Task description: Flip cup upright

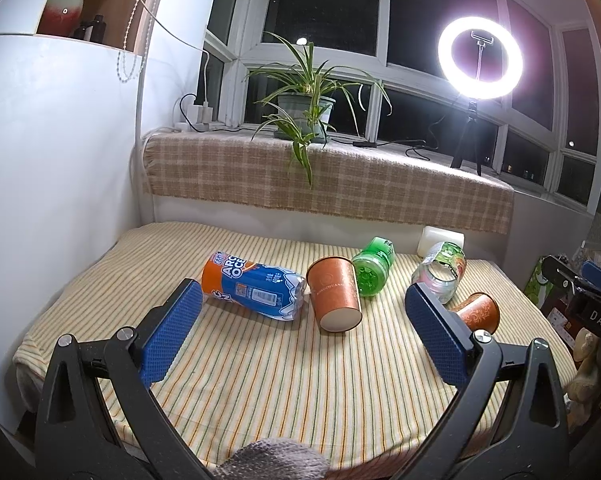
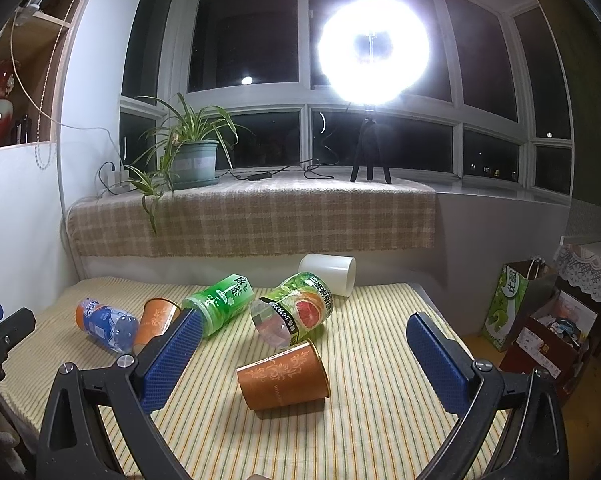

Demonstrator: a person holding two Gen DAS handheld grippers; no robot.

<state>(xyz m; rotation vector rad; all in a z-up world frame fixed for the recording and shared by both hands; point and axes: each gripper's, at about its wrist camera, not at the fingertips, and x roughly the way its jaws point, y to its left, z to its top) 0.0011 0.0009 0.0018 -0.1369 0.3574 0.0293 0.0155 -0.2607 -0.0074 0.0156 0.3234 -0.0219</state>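
Observation:
Two orange paper cups lie on their sides on the striped cloth. One orange cup (image 1: 334, 294) lies ahead of my left gripper (image 1: 300, 300), its white base toward me; it also shows in the right wrist view (image 2: 154, 320). The second orange cup (image 2: 284, 378) lies between the fingers of my right gripper (image 2: 300, 334), mouth to the right; it also shows in the left wrist view (image 1: 478, 312). Both grippers are open and empty, above the cloth.
A blue and orange bottle (image 1: 252, 290), a green bottle (image 1: 370, 270), a clear grapefruit-label bottle (image 2: 296, 310) and a white cup (image 2: 330, 272) lie on the cloth. A plaid-covered sill holds a potted plant (image 1: 304, 108) and a ring light (image 1: 480, 58). Bags (image 2: 540, 312) stand on the right.

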